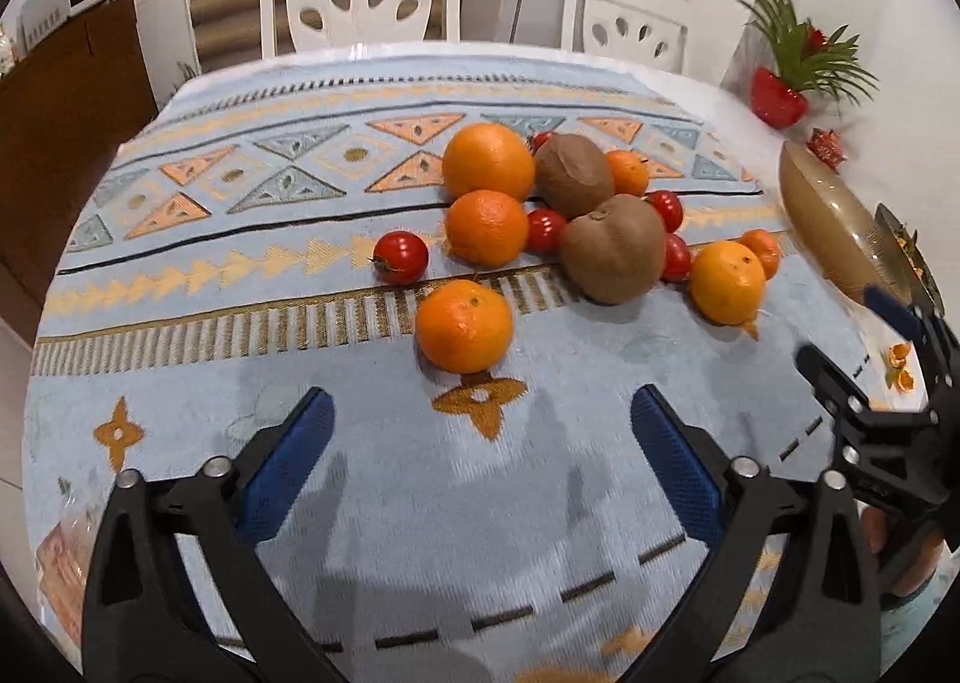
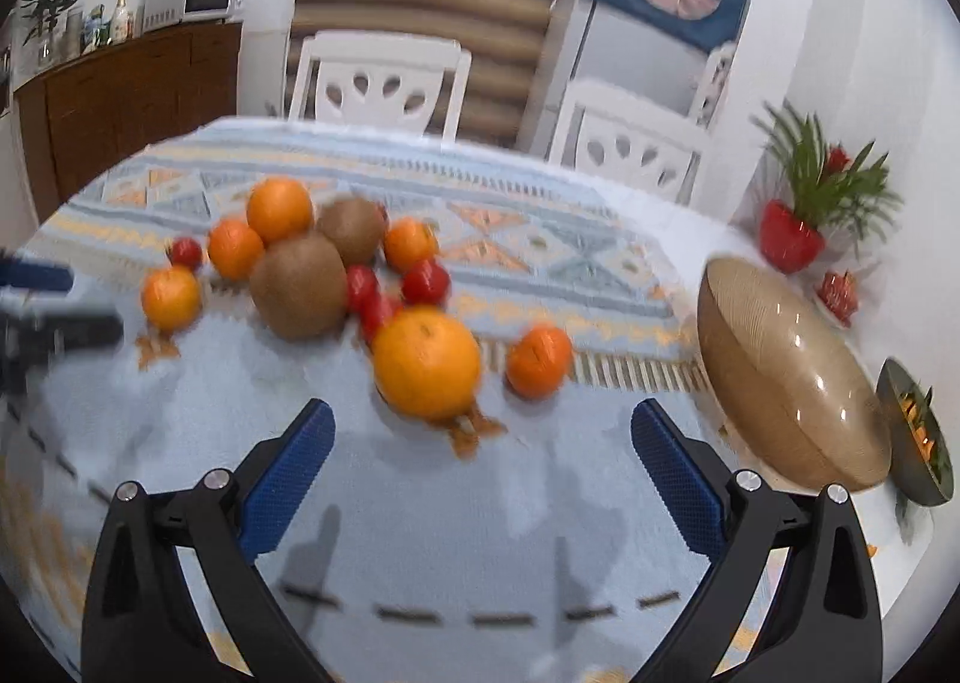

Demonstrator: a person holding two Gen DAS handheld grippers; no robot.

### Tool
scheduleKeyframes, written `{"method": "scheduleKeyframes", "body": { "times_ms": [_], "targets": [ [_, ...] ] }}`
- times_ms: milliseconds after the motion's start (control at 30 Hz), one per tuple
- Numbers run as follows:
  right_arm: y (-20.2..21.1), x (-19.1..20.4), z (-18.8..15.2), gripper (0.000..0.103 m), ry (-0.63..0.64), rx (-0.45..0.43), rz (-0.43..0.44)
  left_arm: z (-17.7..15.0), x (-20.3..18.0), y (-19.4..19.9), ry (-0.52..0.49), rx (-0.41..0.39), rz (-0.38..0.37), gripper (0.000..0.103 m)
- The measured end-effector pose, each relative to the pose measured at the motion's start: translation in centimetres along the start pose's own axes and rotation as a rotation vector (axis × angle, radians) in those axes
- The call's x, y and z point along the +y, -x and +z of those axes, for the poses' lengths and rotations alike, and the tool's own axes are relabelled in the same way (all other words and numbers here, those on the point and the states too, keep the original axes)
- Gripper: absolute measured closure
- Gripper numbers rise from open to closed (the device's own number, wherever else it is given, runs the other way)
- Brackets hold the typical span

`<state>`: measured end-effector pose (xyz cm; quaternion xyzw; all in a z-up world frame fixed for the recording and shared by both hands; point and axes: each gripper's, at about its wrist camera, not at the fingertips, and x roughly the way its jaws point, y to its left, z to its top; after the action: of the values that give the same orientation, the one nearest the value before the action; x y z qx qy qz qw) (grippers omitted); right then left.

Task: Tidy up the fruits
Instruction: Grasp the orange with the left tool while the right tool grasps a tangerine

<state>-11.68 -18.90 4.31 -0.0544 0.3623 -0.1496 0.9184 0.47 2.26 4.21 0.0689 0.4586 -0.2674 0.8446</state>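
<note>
left hand-held gripper point(image 1: 483, 425): fingers apart, empty | orange point(image 1: 464, 325) just ahead | right hand-held gripper point(image 2: 483, 425): apart, orange point(image 2: 426, 363) ahead

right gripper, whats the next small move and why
Probably ease the right gripper forward onto the large orange just ahead of it. Its jaws stand open and empty, that orange sits nearest between the fingertips at the front of the pile, and the tan bowl waits close on the right.
</note>
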Motion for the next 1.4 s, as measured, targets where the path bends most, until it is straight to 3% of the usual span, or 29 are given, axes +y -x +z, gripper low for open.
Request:
{"method": "scheduleKeyframes", "body": {
  "times_ms": [67,200,300,367,400,567,667,800,967,1167,1400],
  "targets": [
    [-0.7,-1.6,-0.7,0.005,-0.039,0.039,0.021,0.7,-0.1,-1.2,-0.001,0.017,0.012,0.013],
    [-1.5,-3.8,-0.9,0.007,-0.135,0.084,0.169,1.7,-0.2,-3.2,0.012,0.046,-0.007,0.014],
    [-1.9,-3.5,0.3,0.008,-0.133,0.103,0.183,2.0,-0.3,-4.4,0.017,0.057,0.023,0.016],
    [-2.7,-3.7,1.1,0.016,-0.141,0.124,0.177,2.1,-0.3,-5.1,0.016,0.065,0.038,0.019],
    [-3.2,-4.0,1.5,0.020,-0.154,0.133,0.203,2.1,-0.4,-5.4,0.015,0.067,0.039,0.019],
    [-4.9,-3.1,2.5,0.021,-0.179,0.171,0.340,1.9,-0.2,-5.7,0.018,0.049,0.045,0.021],
    [-5.9,-1.7,3.0,0.021,-0.168,0.194,0.323,2.0,0.0,-5.8,0.025,0.037,0.045,0.025],
    [-7.5,-1.0,3.2,0.032,-0.181,0.216,0.338,2.0,-0.1,-5.9,0.017,0.022,0.077,0.034],
    [-8.1,0.0,3.3,0.046,-0.154,0.208,0.295,1.9,0.0,-5.7,0.002,0.000,0.111,0.058],
    [-7.7,-1.3,2.7,0.047,-0.223,0.205,0.359,1.5,-0.7,-4.2,0.001,-0.025,0.087,0.059],
    [-4.6,-3.9,1.9,0.047,-0.289,0.156,0.402,1.9,-6.5,0.1,-0.115,-0.110,0.041,0.059]
  ]
}}
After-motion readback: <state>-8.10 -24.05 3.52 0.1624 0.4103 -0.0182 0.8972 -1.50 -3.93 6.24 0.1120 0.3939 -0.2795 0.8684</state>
